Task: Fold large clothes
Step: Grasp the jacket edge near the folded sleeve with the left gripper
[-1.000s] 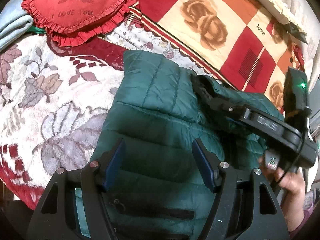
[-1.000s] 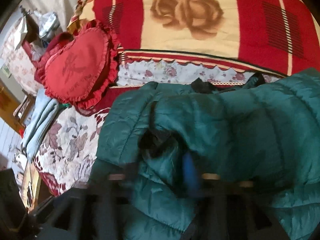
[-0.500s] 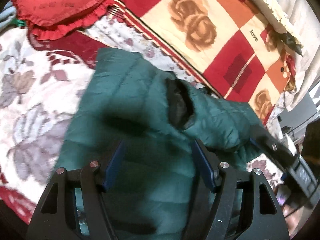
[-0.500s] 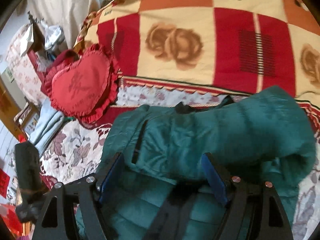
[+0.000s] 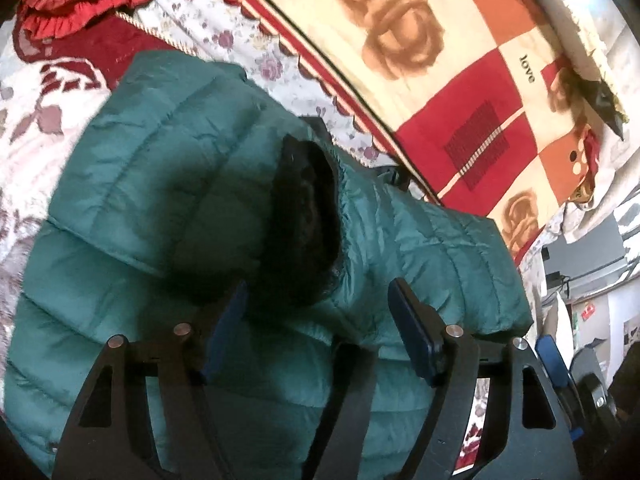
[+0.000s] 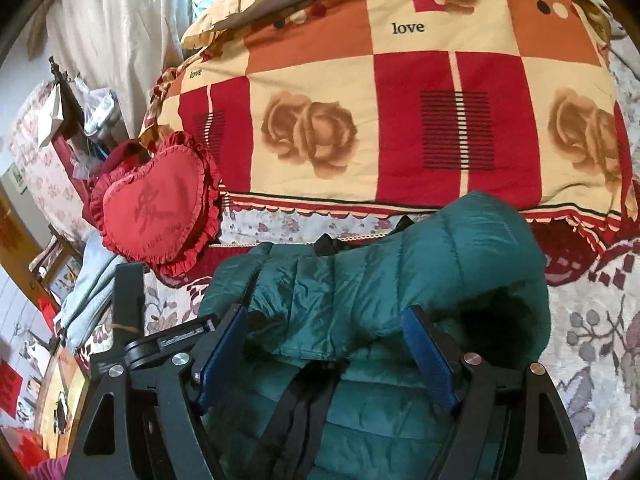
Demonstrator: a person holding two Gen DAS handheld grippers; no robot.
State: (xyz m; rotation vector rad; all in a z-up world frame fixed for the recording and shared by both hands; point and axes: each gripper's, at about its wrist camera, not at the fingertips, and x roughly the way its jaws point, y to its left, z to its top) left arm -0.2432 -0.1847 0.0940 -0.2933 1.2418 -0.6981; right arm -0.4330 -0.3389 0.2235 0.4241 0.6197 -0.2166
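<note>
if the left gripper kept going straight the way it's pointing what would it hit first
Most likely the green puffer jacket, at the dark cuff opening of the folded sleeve that sits just ahead between the open jaws of the left gripper. Depth is hard to judge.

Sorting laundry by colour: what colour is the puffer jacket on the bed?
Dark teal green jacket, with black lining at the cuff; clearest in the right wrist view.
</note>
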